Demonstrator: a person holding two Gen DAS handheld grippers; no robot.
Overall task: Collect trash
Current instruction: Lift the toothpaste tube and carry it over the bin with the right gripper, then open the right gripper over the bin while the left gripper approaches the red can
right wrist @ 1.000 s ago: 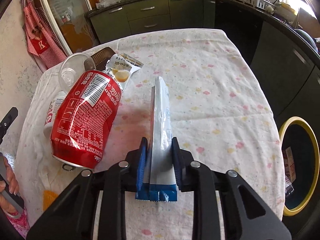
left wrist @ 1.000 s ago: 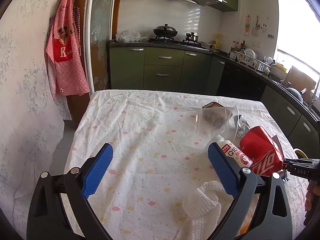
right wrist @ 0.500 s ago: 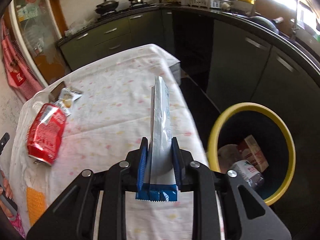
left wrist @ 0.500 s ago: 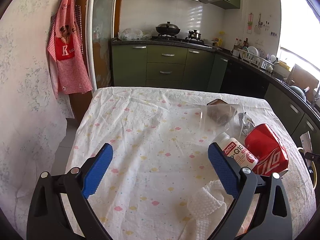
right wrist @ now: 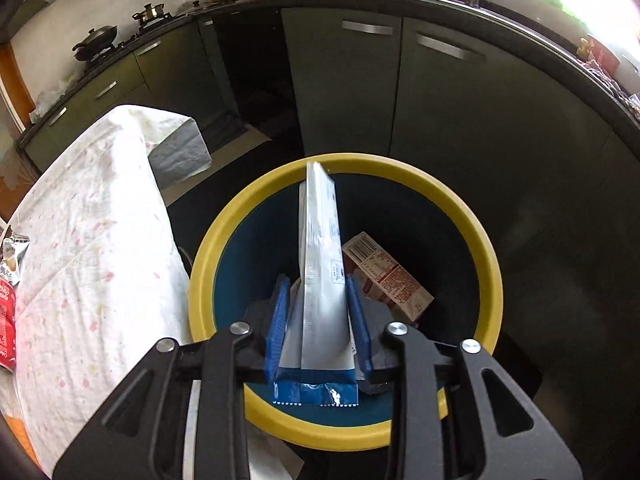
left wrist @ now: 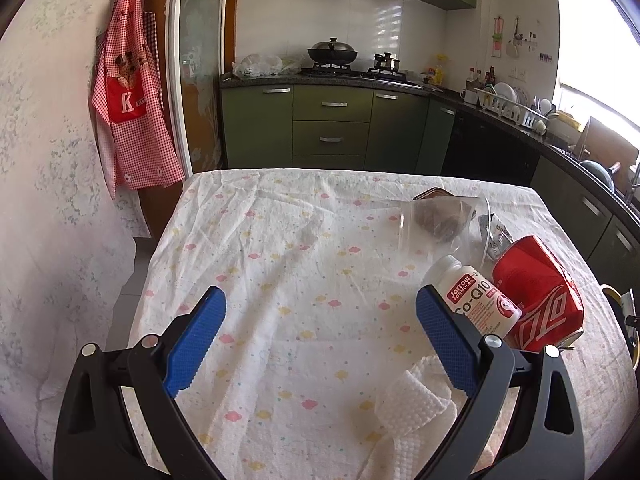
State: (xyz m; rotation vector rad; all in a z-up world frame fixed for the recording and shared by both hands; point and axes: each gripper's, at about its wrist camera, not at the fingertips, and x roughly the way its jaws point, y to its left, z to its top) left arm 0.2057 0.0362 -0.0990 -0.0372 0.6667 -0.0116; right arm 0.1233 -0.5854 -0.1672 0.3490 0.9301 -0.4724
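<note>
Two blue fingers (right wrist: 356, 320) of the right gripper (right wrist: 318, 322) were opening around the wrapper (right wrist: 320, 264) above the bin (right wrist: 472, 240); clinging foil might snag. Left gripper (left wrist: 316, 340) gaped empty.

I stand in a kitchen with green cabinets (left wrist: 330, 128) under a dark counter (left wrist: 320, 79). A white tiled wall (left wrist: 320, 12) is behind the stove (left wrist: 352, 70). Strong daylight comes from a window (left wrist: 600, 52) on the right. A red checked apron (left wrist: 134, 108) hangs at the left.
</note>
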